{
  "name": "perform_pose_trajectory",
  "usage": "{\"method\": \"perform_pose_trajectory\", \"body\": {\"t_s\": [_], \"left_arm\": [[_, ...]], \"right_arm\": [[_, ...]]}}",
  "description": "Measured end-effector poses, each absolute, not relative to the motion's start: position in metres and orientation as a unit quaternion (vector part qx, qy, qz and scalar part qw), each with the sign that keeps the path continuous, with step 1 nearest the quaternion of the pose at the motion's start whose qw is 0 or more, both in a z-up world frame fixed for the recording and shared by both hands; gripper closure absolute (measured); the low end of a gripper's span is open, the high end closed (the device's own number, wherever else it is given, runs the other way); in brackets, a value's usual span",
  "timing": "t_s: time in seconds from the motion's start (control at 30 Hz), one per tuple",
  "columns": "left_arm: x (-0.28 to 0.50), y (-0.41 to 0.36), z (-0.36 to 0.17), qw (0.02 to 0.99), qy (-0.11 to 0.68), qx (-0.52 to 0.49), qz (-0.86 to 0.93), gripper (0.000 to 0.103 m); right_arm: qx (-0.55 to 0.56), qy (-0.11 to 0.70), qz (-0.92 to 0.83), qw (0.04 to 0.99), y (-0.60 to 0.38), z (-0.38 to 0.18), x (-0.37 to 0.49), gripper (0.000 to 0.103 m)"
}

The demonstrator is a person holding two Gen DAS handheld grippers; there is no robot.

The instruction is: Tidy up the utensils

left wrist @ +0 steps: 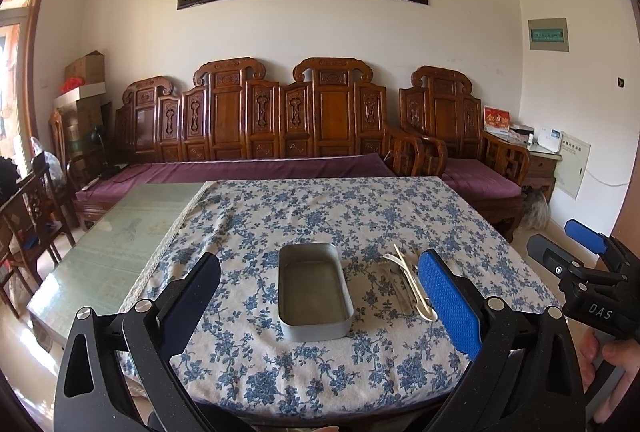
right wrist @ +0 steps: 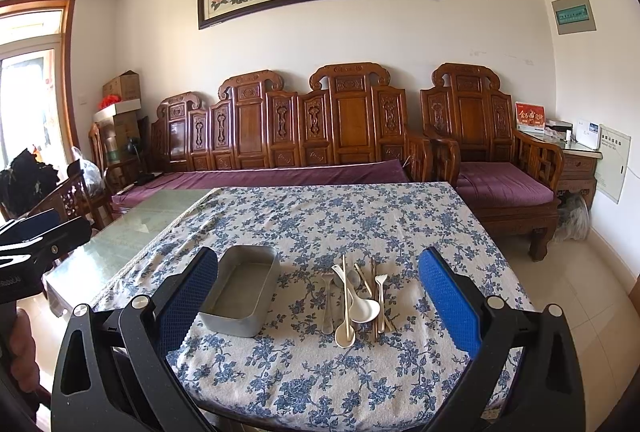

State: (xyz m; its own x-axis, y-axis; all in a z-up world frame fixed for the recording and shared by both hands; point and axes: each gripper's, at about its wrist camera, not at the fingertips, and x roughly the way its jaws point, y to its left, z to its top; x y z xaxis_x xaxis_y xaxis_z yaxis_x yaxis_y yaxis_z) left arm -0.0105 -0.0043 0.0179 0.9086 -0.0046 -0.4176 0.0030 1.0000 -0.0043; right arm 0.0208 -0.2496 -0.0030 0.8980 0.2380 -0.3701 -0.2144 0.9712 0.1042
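Note:
An empty grey metal tray (left wrist: 314, 290) (right wrist: 242, 290) sits on the blue floral tablecloth (left wrist: 320, 216) (right wrist: 332, 224). A pile of utensils (right wrist: 358, 298) lies just right of it: white spoons, a metal spoon, a white fork and chopsticks; in the left wrist view the pile (left wrist: 404, 282) is partly hidden behind my right finger. My left gripper (left wrist: 320, 306) is open and empty, held above the table's near edge in front of the tray. My right gripper (right wrist: 318, 302) is open and empty, in front of the utensils. Each gripper shows at the other view's edge (left wrist: 568, 252) (right wrist: 44, 232).
The cloth covers the right part of a glass-topped table (left wrist: 120, 232) (right wrist: 132, 224). A carved wooden sofa with purple cushions (left wrist: 248, 167) (right wrist: 280, 171) stands behind it, and an armchair (right wrist: 492, 159) at the right. Wooden chairs (left wrist: 28, 207) stand at the left.

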Motion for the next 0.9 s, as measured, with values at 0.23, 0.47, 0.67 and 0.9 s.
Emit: {"method": "perform_pose_trajectory", "body": {"t_s": [0.23, 0.47, 0.67, 0.9], "left_arm": [[-0.011, -0.005, 0.018, 0.977, 0.214, -0.002, -0.002, 0.007], [-0.007, -0.006, 0.011, 0.975, 0.224, 0.001, -0.004, 0.007], [0.007, -0.008, -0.006, 0.968, 0.250, 0.005, -0.009, 0.007], [0.031, -0.010, -0.035, 0.956, 0.294, 0.012, -0.013, 0.007]], "right_arm": [[0.031, 0.194, 0.117, 0.974, -0.249, 0.000, 0.020, 0.003], [0.031, 0.198, 0.117, 0.973, -0.247, -0.001, 0.022, 0.003], [0.030, 0.207, 0.114, 0.971, -0.251, -0.018, 0.031, 0.003], [0.030, 0.227, 0.109, 0.967, -0.257, -0.042, 0.050, 0.003]]}}
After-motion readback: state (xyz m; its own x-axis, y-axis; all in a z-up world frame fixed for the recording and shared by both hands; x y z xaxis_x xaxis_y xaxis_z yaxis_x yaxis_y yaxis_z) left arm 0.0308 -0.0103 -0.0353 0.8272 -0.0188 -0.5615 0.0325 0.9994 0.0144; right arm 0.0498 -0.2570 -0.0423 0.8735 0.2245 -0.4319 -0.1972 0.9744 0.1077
